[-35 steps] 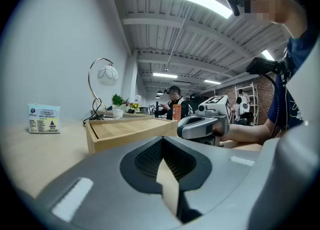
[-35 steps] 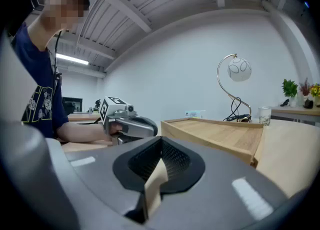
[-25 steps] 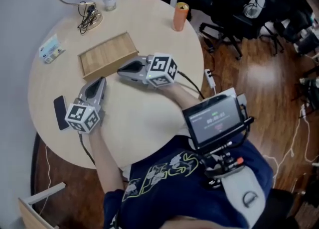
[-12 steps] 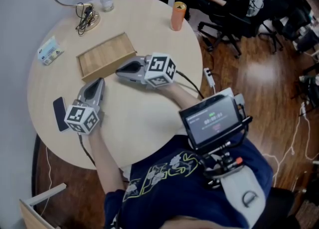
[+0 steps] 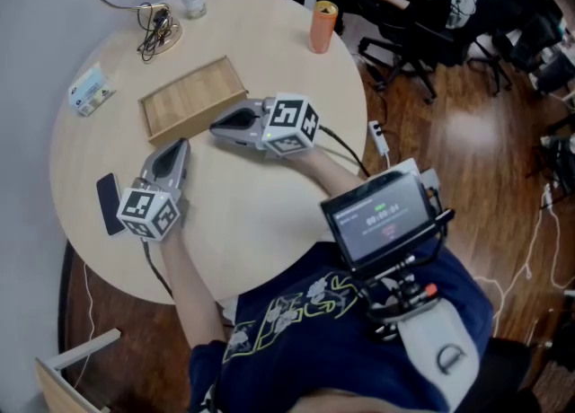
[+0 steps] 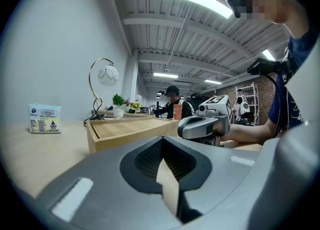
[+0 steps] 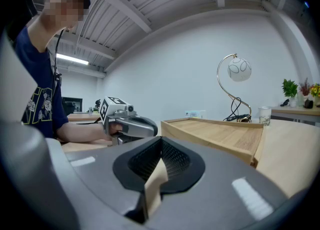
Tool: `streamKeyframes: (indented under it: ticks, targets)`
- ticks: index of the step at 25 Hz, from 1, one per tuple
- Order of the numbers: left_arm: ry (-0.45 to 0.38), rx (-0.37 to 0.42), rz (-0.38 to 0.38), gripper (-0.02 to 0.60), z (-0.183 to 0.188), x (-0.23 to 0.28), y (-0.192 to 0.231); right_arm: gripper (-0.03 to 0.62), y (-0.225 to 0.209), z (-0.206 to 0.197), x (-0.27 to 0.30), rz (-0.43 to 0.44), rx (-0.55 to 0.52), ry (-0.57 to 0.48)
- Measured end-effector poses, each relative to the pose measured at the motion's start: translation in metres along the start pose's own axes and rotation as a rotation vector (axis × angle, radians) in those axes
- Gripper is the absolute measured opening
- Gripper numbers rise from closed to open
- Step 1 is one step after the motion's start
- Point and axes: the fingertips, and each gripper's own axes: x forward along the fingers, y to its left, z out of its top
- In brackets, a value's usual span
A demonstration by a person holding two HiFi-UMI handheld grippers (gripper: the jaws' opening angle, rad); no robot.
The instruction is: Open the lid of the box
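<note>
Wooden box (image 5: 193, 99) lies flat on the desk (image 5: 269, 223), around ten o'clock from centre. Left gripper (image 5: 179, 145) rests at its six o'clock and right gripper (image 5: 216, 129) at four o'clock. Both are nearly level, with fingers (image 6: 100, 184) pressed together on nothing.

We look along the left gripper (image 6: 161, 141), whose two grey jaws meet with nothing between them. Just beyond them on the pale table (image 6: 30, 149) stands the wooden box (image 6: 132, 131), low and long, its top a flat panel set inside a raised rim. To its right the right gripper (image 6: 202, 126) sits close to the box's near corner, held by a hand on a bare forearm (image 6: 250, 133). Left of the box, well apart, stands a small printed packet (image 6: 45, 119). Behind the box rise a curved lamp (image 6: 107, 75) with a round shade, a small potted plant (image 6: 118, 100) and an orange cup (image 6: 176, 112).
</note>
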Motion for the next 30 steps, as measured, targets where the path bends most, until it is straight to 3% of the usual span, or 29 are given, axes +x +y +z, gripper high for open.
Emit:
streamKeyframes:
  ticks: [30]
  targets:
    - [0.0, 0.003, -0.008, 0.0, 0.0003, -0.0007, -0.0024, 0.009, 0.0005, 0.0005, -0.0003, 0.002, -0.002, -0.004]
